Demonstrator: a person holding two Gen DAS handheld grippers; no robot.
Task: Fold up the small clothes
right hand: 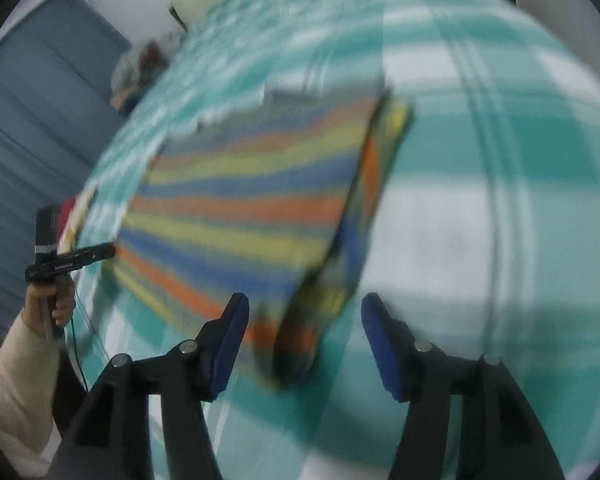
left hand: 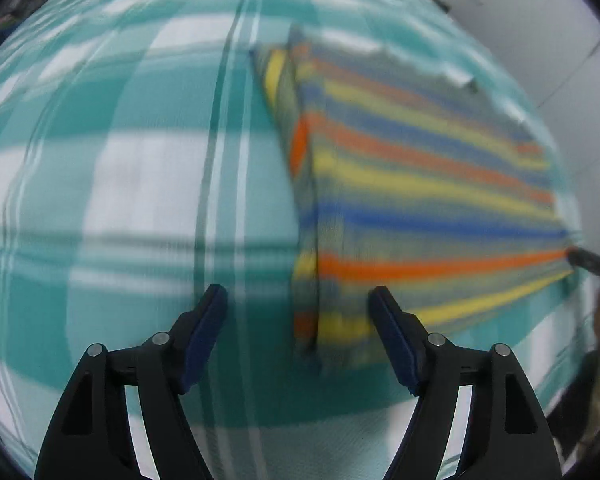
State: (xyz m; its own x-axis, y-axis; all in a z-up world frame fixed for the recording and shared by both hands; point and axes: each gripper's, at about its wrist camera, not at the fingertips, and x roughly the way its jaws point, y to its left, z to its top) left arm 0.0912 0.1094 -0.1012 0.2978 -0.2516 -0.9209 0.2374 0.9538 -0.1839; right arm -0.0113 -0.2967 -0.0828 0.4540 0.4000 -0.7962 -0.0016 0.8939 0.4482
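Note:
A small striped garment [left hand: 412,200], with orange, yellow, blue and grey bands, lies folded flat on a teal and white checked cloth [left hand: 140,184]. My left gripper [left hand: 298,300] is open and empty, hovering over the garment's near left corner. In the right wrist view the same garment [right hand: 244,200] lies ahead and to the left. My right gripper [right hand: 304,308] is open and empty above the garment's near right corner. Both views are blurred by motion.
The checked cloth [right hand: 500,200] covers a bed-like surface. The person's left hand and left gripper [right hand: 60,264] show at the left edge of the right wrist view. A blue-grey wall panel [right hand: 32,120] stands at left. White walls [left hand: 540,20] are beyond the bed.

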